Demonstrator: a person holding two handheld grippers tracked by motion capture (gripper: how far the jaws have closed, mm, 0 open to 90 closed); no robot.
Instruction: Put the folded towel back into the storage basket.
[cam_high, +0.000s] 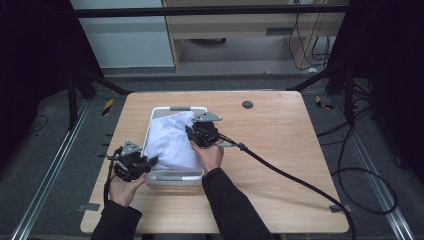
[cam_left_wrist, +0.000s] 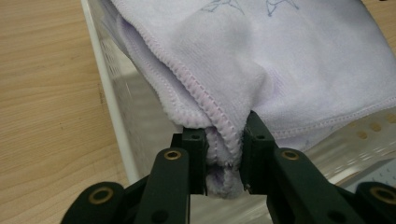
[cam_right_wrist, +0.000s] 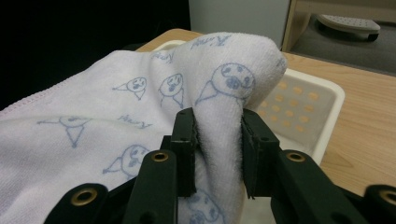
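Observation:
A pale lilac towel (cam_high: 170, 140) printed with small blue drawings lies bunched in a white perforated plastic basket (cam_high: 180, 108) on the wooden table. My left gripper (cam_high: 150, 162) is at the basket's near left corner, shut on the towel's stitched hem (cam_left_wrist: 224, 140). My right gripper (cam_high: 192, 131) reaches in from the basket's right side, shut on a raised fold of the towel (cam_right_wrist: 219, 140). In the right gripper view the towel (cam_right_wrist: 116, 116) spreads to the left and the basket's holed wall (cam_right_wrist: 303, 107) shows behind the fold.
The wooden table (cam_high: 280, 150) has free room to the right of the basket. A dark round grommet (cam_high: 247, 104) sits near the far edge. A thick black cable (cam_high: 290, 175) trails from my right gripper across the table to the right.

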